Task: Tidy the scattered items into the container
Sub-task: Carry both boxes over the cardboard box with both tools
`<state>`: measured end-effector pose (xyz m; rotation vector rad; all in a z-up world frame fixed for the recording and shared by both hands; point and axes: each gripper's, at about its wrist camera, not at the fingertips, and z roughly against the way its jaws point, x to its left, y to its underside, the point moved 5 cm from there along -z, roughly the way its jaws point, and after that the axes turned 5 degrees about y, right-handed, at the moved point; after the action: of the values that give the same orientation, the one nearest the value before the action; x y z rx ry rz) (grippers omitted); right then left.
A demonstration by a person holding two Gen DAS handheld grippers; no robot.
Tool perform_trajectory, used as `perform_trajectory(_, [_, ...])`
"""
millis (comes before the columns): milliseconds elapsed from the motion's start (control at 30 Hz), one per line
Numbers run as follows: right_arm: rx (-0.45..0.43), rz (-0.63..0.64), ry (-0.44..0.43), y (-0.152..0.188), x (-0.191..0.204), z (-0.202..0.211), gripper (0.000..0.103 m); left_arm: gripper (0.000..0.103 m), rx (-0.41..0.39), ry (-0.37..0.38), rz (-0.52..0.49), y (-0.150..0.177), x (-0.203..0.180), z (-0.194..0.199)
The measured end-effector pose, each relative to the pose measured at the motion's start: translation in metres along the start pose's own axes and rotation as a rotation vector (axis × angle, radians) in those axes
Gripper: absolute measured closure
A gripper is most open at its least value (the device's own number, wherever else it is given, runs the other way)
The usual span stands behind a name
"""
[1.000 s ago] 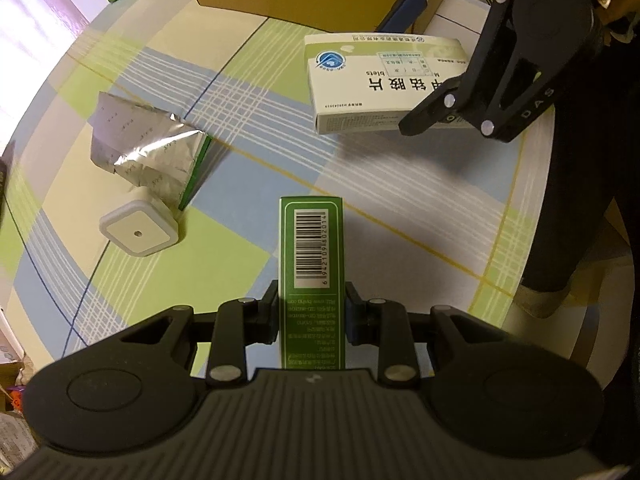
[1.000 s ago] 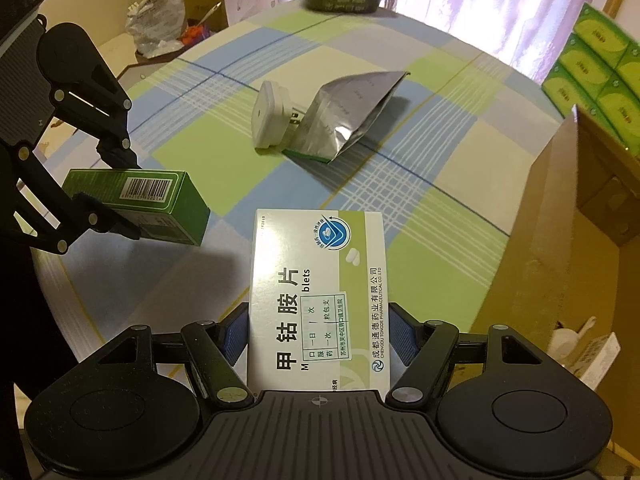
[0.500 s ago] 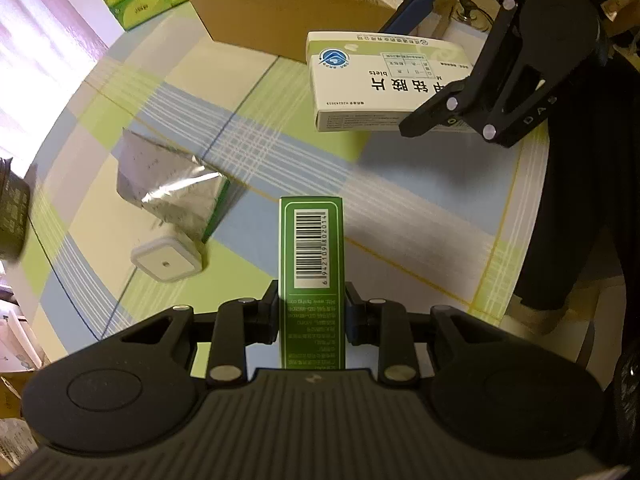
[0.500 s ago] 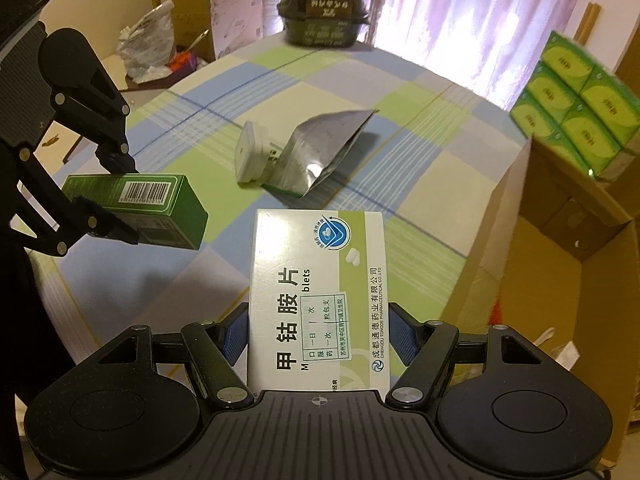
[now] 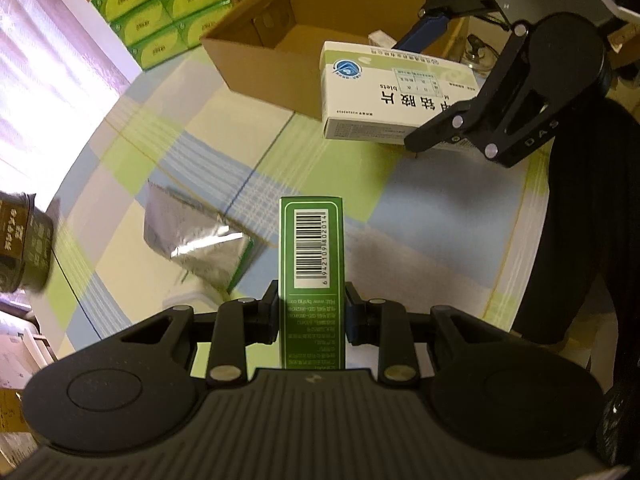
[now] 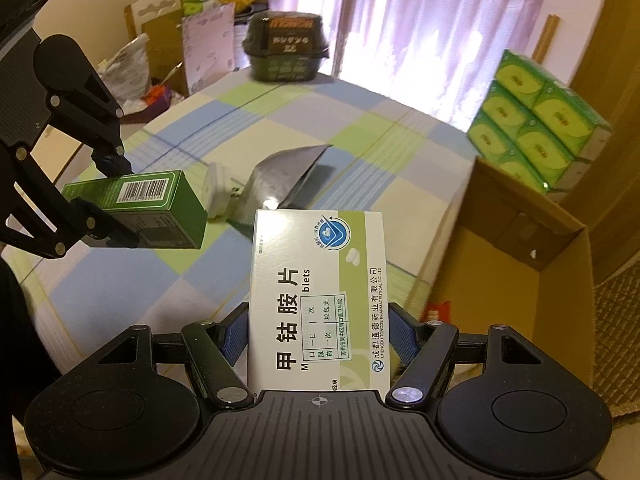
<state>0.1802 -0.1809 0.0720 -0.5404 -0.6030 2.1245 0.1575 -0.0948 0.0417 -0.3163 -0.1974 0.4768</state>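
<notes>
Cardboard box (image 6: 532,248) now nearer | left claw (image 5: 311,314) pinching green carton (image 5: 311,248) | right claw (image 6: 318,338) pinching white carton (image 6: 316,296)

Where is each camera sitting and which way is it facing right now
Left wrist: sits behind the left gripper, looking along the green box across the checked table to the cardboard box; the right gripper shows top right.
Right wrist: sits behind the right gripper, looking along the white medicine box toward the curtained window; the left gripper shows at left.
Shared: both boxes, silver pouch, white adapter, cardboard box, green tissue packs, dark tub.
</notes>
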Motion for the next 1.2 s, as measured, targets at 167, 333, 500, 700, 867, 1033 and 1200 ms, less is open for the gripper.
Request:
perform_trajectory(167, [-0.016, -0.028, 0.018, -0.001, -0.016, 0.01, 0.03, 0.078, -0.023, 0.001, -0.017, -0.022, -0.005, 0.004])
perform_trajectory(333, [-0.028, -0.057, 0.043, -0.001, -0.036, 0.02, 0.03, 0.078, -0.04, 0.005, -0.037, -0.042, -0.013, 0.004])
perform_trajectory(500, [-0.031, -0.092, 0.078, 0.004, -0.062, 0.028, 0.03, 0.078, -0.051, 0.015, -0.054, -0.064, -0.021, -0.002])
perform_trajectory(700, [-0.018, -0.118, 0.115, 0.016, -0.09, 0.031, 0.03, 0.078, -0.061, 0.032, -0.072, -0.088, -0.032, -0.012])
perform_trajectory(867, [-0.012, -0.139, 0.132, 0.026, -0.108, 0.032, 0.03, 0.078, -0.066, 0.052, -0.083, -0.108, -0.04, -0.021])
perform_trajectory(1033, [-0.011, -0.158, 0.142, 0.033, -0.125, 0.031, 0.03, 0.078, -0.079, 0.064, -0.079, -0.127, -0.045, -0.024])
perform_trajectory(1200, [-0.008, -0.173, 0.15, 0.041, -0.139, 0.031, 0.03, 0.078, -0.089, 0.076, -0.062, -0.149, -0.049, -0.03])
